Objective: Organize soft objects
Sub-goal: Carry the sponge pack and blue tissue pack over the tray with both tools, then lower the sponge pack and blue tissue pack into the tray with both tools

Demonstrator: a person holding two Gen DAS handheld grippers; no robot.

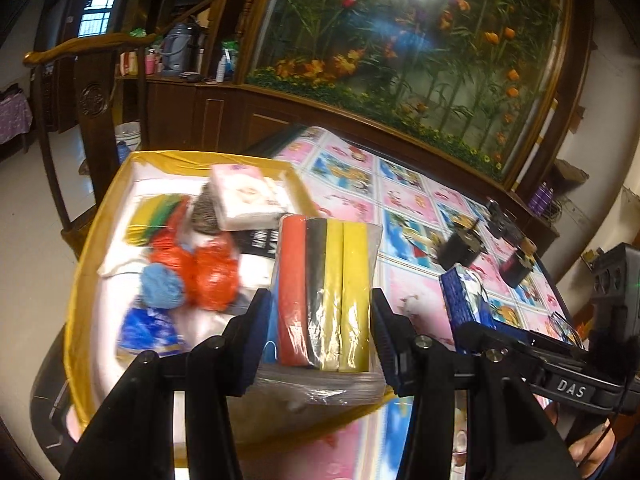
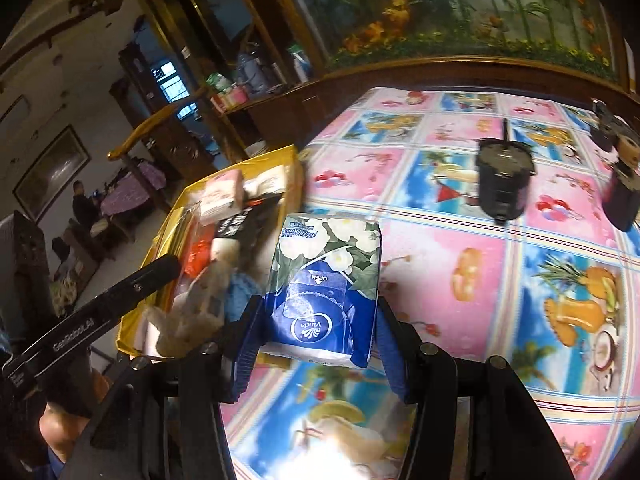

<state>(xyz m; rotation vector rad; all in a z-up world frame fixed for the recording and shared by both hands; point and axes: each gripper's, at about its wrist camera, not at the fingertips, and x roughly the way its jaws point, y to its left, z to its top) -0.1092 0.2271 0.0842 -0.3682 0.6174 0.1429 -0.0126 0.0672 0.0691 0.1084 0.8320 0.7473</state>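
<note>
Left hand-held gripper (image 1: 320, 320) is clamped on a clear-plastic-wrapped pack of sponges in red, black and yellow stripes (image 1: 324, 292), held above the near right corner of the yellow-rimmed, white-lined fabric bin (image 1: 86, 264), which sits at the left edge of the tabletop under a pink-and-blue picture-tile cloth (image 2: 480, 280). Right hand-held gripper (image 2: 316, 336) is clamped on a blue-and-white soft pack of facial tissues with a white flower print (image 2: 328, 280), held over the cloth just beside the bin's right wall. Legible on the tissue pack: "Vinda" logo and an "OPEN" tab, both upside down to the camera. The gripper bodies read "DAS" and "GenRobot.AI". Judgement: both packs are light and compressible; the film wrap looks slippery, so a hold across the broad flat sides at mid-length should keep them from sliding or twisting. Crush risk seems low. Bin already holds a pink-and-white tissue pack (image 1: 250, 196), orange mesh scrubbers (image 1: 200, 268) and a blue yarn ball (image 1: 162, 290).
</note>
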